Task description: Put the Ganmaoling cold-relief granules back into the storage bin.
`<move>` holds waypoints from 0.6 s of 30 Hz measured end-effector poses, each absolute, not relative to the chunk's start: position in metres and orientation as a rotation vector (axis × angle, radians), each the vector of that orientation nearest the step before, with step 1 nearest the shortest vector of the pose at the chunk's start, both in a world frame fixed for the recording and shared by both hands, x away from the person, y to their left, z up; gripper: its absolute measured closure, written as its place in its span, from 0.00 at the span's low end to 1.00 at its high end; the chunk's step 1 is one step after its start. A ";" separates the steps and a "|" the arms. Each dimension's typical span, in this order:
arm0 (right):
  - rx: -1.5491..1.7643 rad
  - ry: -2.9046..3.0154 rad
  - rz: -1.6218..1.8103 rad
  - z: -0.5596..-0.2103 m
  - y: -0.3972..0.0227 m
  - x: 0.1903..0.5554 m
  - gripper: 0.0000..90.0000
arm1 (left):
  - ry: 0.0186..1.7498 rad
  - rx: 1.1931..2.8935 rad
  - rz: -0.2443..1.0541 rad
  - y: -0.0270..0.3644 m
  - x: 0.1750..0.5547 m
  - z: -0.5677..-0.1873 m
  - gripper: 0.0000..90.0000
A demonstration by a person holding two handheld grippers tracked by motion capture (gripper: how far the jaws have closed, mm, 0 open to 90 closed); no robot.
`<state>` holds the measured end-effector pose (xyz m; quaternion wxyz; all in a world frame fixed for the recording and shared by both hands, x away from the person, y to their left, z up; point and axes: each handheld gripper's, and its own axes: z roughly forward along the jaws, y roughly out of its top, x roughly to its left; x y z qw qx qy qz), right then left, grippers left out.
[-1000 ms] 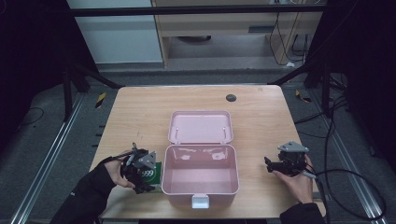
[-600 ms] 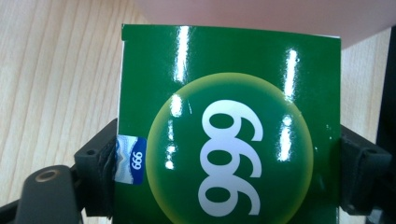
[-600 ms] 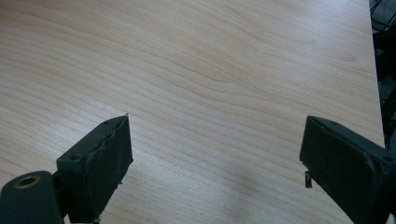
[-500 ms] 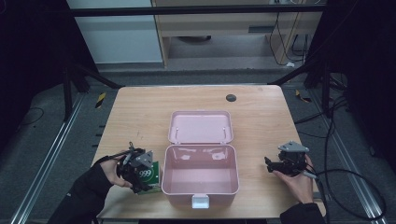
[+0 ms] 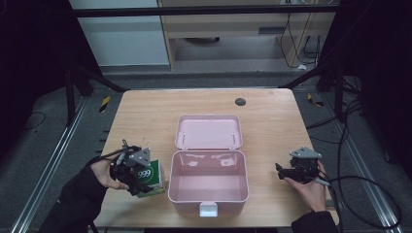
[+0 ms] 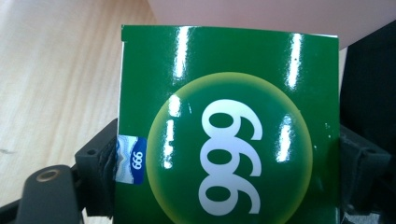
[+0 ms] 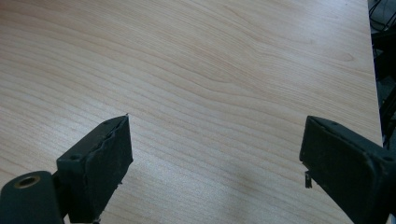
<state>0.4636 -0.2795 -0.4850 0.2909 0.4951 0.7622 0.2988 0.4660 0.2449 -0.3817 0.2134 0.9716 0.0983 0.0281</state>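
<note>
**Now the green box is gripped beside the open pink case**

Seen from the high view, the left gripper (image 5: 137, 171) holds a small glossy green cardboard box with "999" in white (image 5: 149, 177) at the left of the pale pink plastic case (image 5: 208, 187), just beside its wall. The case stands open on the light wooden table (image 5: 145, 116), its lid (image 5: 209, 132) laid back flat behind it and the inside bare — most likely so that the box can go straight in from above. The right gripper (image 5: 284, 171) rests at the right side of the case, well apart from it, probably only waiting.

From the left gripper view, the green box sits between the two black jaws, and the pads press on its narrow sides, so the printed face looks to the camera. Gripping it by the sides seems sensible, because the broad face stays free and the box will not twist. The pink wall of the case shows just behind the box.

From the right gripper view, the jaws stand wide open over bare wood with nothing between them.

Compared with one second ago, the left jaws have closed on the box, and the box is now tilted up and appears to leave the table — before, it lay lower and flatter under the gripper. The right hand and the case have not changed their place.
</note>
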 end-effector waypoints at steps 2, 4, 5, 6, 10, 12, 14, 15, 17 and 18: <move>1.321 2.031 0.798 -0.485 -0.279 0.464 0.11 | 0.276 2.693 0.085 0.247 0.465 -0.373 0.16; 1.322 2.032 0.798 -0.485 -0.279 0.464 0.11 | 0.275 2.691 0.095 0.249 0.464 -0.365 0.16; 1.321 2.032 0.797 -0.485 -0.279 0.464 0.11 | 0.276 2.690 0.103 0.250 0.463 -0.361 0.16; 1.321 2.032 0.797 -0.485 -0.279 0.464 0.11 | 0.274 2.689 0.111 0.250 0.462 -0.357 0.16; 1.321 2.031 0.798 -0.485 -0.280 0.464 0.11 | 0.257 2.685 0.125 0.250 0.459 -0.341 0.16; 1.320 2.030 0.798 -0.484 -0.280 0.464 0.11 | 0.244 2.690 0.128 0.248 0.458 -0.334 0.16; 1.319 2.031 0.798 -0.484 -0.280 0.464 0.11 | 0.234 2.694 0.125 0.246 0.456 -0.329 0.16; 1.320 2.031 0.798 -0.484 -0.280 0.464 0.11 | 0.229 2.695 0.124 0.245 0.456 -0.326 0.16; 1.318 2.031 0.798 -0.484 -0.280 0.464 0.11 | 0.215 2.696 0.123 0.243 0.455 -0.321 0.16; 1.318 2.030 0.799 -0.484 -0.280 0.464 0.11 | 0.211 2.696 0.124 0.242 0.455 -0.319 0.16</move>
